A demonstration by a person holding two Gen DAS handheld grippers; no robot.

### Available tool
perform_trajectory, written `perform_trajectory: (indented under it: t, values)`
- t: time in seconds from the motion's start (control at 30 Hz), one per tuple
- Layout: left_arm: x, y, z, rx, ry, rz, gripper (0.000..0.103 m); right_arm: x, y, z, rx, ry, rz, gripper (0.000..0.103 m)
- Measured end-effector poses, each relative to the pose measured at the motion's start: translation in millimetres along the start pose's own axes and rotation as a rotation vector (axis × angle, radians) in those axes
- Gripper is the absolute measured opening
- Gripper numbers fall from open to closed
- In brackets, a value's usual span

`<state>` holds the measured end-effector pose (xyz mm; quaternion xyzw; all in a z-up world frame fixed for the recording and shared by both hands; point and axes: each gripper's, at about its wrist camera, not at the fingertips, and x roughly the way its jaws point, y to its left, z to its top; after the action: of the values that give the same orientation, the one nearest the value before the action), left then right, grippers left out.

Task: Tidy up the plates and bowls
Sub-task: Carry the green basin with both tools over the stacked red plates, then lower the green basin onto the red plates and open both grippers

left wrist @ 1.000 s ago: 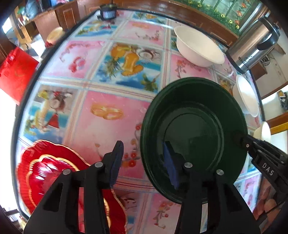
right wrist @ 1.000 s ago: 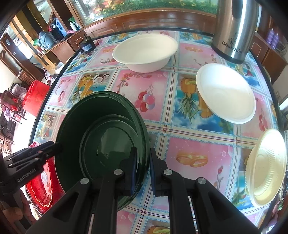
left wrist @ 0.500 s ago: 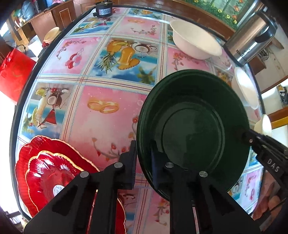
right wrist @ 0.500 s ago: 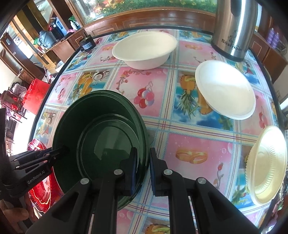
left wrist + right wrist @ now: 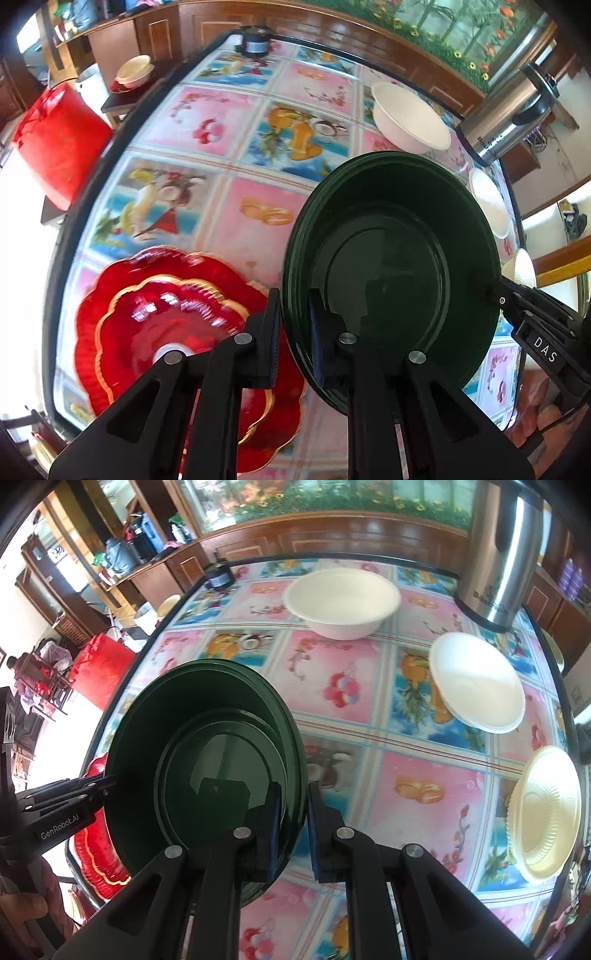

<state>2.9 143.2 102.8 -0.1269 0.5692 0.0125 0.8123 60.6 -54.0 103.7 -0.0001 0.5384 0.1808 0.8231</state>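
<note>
Left claw (image 5: pixel 293 332) and right claw (image 5: pixel 295 821) each clench opposite rims of the green plate (image 5: pixel 391 266), likely sharing its weight above the red plates (image 5: pixel 147 314) beside the left claw.

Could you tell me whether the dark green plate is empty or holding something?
Empty: the green plate shows only its bare glossy inside, with both grippers' jaws clamped on its rim.

"das" on the right gripper (image 5: pixel 480 291), "genrobot.ai" on the left gripper (image 5: pixel 110 782).
</note>
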Motion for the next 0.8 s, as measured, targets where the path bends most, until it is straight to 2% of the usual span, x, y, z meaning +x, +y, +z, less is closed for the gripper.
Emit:
perform_trajectory:
  t: [0.5,0.8]
  values:
    - [-37.5,92.5,-43.8,-0.122,-0.021,0.066,0.014,10.1,98.9,-9.9,-0.152,0.029,0.077,0.012]
    - [-34.7,127.6,-70.0,-0.168,0.009,0.093,0.014,29.4,134.9,-21.2,-0.205,0.078,0.1,0.013]
